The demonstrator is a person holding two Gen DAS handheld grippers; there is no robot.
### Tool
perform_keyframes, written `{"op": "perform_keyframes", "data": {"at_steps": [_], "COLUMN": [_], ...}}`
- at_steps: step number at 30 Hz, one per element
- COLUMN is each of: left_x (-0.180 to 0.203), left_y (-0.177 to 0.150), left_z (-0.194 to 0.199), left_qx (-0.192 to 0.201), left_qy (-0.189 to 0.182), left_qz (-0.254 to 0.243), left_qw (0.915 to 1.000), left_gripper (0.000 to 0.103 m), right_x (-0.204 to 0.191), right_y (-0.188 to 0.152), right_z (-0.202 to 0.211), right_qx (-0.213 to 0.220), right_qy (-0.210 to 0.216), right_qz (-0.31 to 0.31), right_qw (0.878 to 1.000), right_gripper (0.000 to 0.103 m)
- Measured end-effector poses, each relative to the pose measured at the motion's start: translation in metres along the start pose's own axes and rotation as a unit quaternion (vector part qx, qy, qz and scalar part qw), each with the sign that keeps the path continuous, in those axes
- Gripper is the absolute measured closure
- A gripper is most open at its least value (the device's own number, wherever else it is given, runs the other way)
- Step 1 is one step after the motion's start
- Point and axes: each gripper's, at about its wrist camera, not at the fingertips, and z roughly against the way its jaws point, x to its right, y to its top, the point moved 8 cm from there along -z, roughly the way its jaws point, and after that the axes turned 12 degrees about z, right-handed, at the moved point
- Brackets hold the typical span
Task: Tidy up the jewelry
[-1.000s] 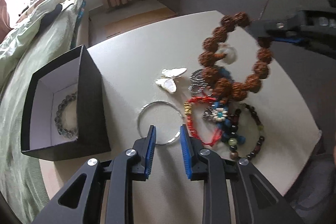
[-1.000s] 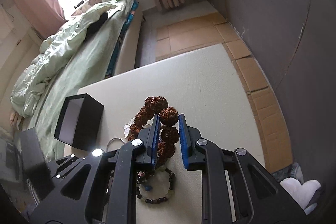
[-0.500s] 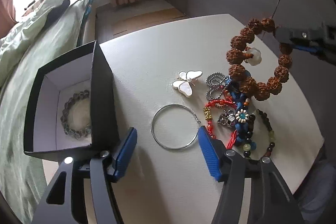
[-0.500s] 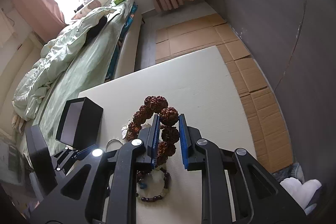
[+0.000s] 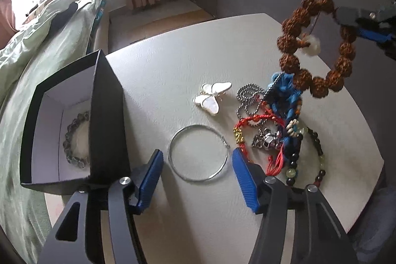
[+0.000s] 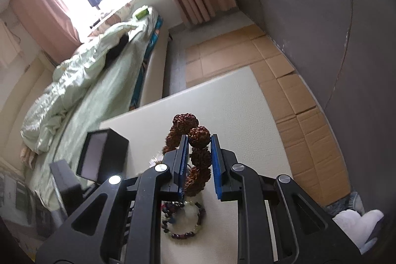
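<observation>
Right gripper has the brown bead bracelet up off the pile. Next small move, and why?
Probably carry it across toward the black box and lower it in. The right gripper is clamped on the brown bead bracelet, which hangs above the pile; the box is open, holding one bracelet. The left gripper, jaws just opened, is empty.

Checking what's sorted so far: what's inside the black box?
A grey beaded bracelet lies on the black box's white floor. The box's near wall hides part of the floor.
</observation>
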Motion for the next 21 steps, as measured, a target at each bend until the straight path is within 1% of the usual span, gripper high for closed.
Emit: {"op": "perform_keyframes", "data": {"at_steps": [5,10,14,17,21], "left_x": [0.005,0.012,0.012,0.009,0.003], "left_y": [0.003,0.004,0.008,0.012,0.022], "left_z": [-0.001,0.002,0.015,0.026,0.048], "left_qx": [0.009,0.014,0.023,0.033,0.057], "left_qy": [-0.001,-0.004,-0.017,-0.028,-0.045], "left_qz": [-0.001,-0.012,-0.007,0.004,0.020], "left_qw": [1.0000,0.9998,0.9996,0.9991,0.9971], "left_gripper": [0.056,0.058,0.058,0.058,0.058], "right_x": [-0.002,-0.009,-0.015,-0.021,-0.031], "right_y": [0.006,0.010,0.014,0.018,0.020], "right_z": [0.008,0.014,0.022,0.025,0.027], "right_qx": [0.014,0.024,0.039,0.048,0.057], "right_qy": [0.004,0.008,0.018,0.021,0.024], "right_qz": [-0.006,-0.004,-0.002,0.004,0.008], "right_qw": [1.000,1.000,0.999,0.999,0.998], "right_gripper": [0.085,0.085,0.084,0.084,0.084]}}
